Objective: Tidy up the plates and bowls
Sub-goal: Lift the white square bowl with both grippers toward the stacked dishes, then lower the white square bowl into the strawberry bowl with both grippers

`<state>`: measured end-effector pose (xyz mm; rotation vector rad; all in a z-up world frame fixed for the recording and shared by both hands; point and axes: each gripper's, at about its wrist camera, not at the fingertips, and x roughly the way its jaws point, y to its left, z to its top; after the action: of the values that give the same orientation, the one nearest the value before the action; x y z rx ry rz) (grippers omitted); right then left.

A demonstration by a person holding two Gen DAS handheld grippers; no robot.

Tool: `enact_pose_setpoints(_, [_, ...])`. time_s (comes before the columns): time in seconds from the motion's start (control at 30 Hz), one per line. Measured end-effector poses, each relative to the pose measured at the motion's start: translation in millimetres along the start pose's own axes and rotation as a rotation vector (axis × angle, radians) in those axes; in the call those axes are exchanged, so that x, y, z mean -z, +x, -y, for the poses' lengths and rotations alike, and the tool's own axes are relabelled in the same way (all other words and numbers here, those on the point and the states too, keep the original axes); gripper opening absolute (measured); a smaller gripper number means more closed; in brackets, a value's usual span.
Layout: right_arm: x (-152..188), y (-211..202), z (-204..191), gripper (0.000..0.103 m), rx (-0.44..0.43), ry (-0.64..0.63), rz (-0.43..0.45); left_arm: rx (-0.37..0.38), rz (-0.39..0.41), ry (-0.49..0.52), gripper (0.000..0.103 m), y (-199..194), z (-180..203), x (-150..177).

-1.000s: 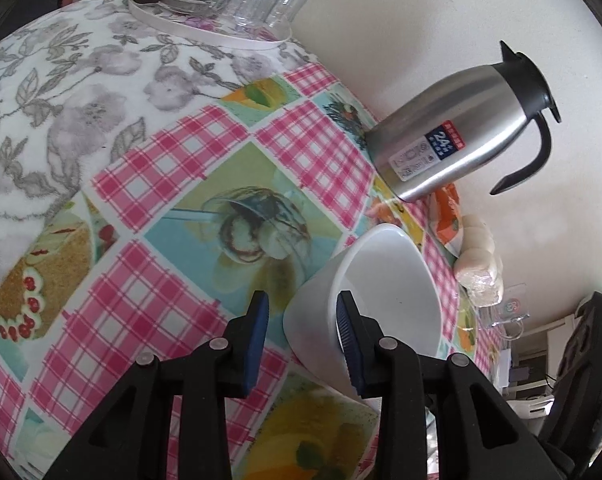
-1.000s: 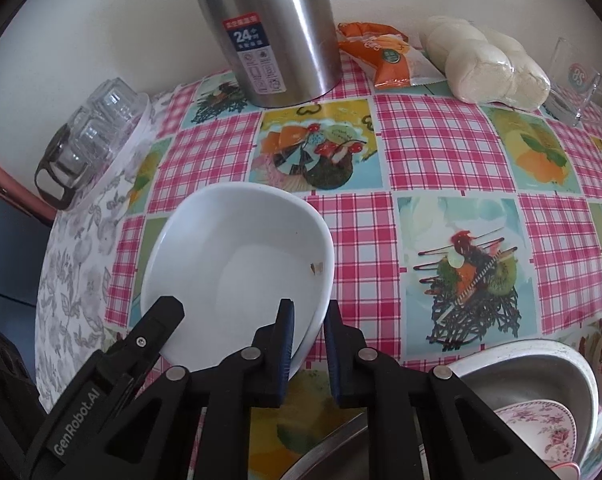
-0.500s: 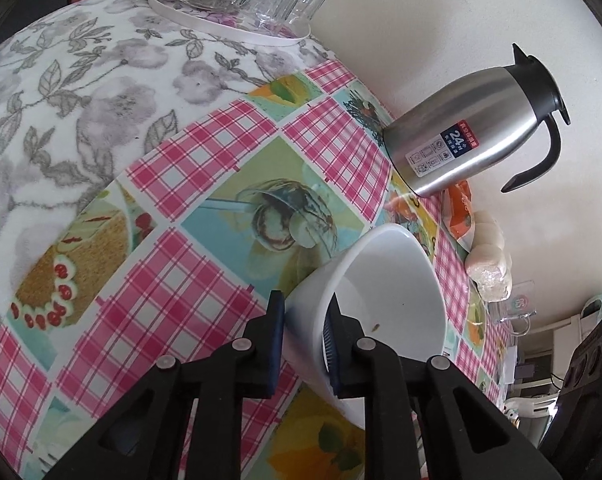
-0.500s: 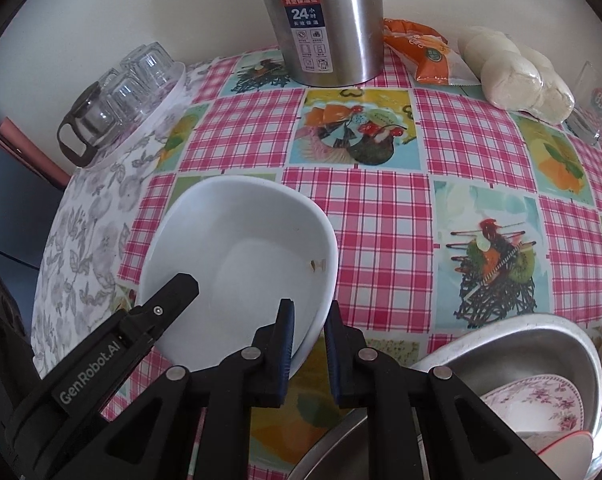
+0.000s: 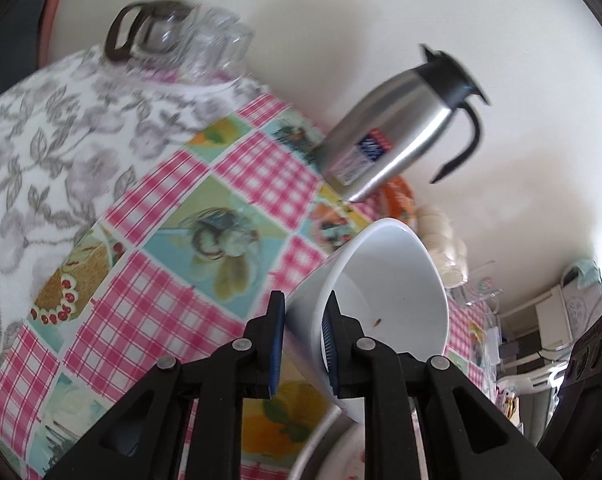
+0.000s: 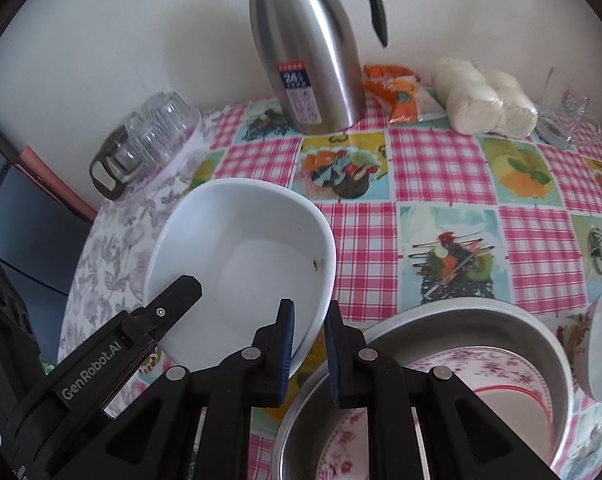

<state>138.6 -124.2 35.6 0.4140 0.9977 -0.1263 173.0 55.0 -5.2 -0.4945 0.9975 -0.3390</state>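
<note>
Left claw point(image 5: 303, 342): clenched on the near rim of the white bowl point(image 5: 385, 292), having snapped shut within the last second.
Right claw point(image 6: 309, 354): gripped the same bowl's point(image 6: 241, 264) rim at its 5 o'clock edge.
Bowl: now tilted and apparently lifted clear of the surface point(image 6: 441, 168), where it had rested flat a second earlier.
Metal basin point(image 6: 461, 316): at 4 o'clock of the bowl, holding floral plates point(image 6: 497, 364); a likely destination.
Flask point(image 6: 313, 60): upright at 12 o'clock, well apart.
Meaning: two-claw pickup looked secured, placement remaining.
</note>
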Motion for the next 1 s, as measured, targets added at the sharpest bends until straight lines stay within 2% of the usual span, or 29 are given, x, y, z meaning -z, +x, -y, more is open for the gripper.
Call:
enact_pose_setpoints(0.43, [9.1,-78.4,53.3,0.016,-0.053,0.081,0.144,0.103,0.001,0.106,0.018,-26.2,63.8,25.7])
enact_pose_setpoints(0.73, [26.5,-121.0,92.3,0.016,-0.072,0.131,0.237,0.142,-0.021,0.200,0.018,-35.9,98.6,49.4])
enact_pose_setpoints(1.0, [45.9,-142.1,117.0,0.017,-0.123,0.186,0.292,0.138,0.000,0.289,0.018,-53.8,119.6,66.9])
